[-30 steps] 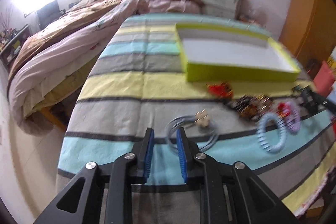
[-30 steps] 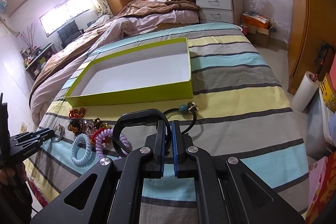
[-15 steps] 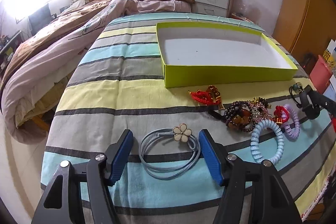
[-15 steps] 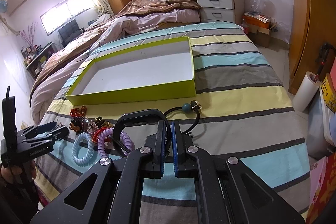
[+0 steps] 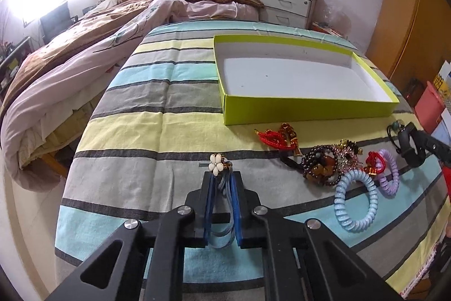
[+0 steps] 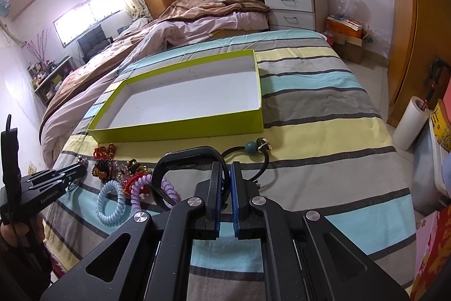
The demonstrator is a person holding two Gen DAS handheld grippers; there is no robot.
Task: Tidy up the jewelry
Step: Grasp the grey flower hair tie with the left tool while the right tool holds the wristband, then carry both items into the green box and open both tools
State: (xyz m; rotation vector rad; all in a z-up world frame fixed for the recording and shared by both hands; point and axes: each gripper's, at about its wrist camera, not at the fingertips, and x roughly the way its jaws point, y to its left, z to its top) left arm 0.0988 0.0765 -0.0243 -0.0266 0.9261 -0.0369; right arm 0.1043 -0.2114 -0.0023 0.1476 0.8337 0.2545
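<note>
Flower bracelet (image 5: pixel 221 189) | pinched in left claw (image 5: pixel 222 177), just closed | right claw (image 6: pixel 225 168) clamps black band (image 6: pixel 180 160)

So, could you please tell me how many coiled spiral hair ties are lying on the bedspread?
2. The light blue spiral hair tie lies near the bed's front edge; the purple spiral hair tie sits just to its right, beside the red cord. The bead pile could hide more.
</note>
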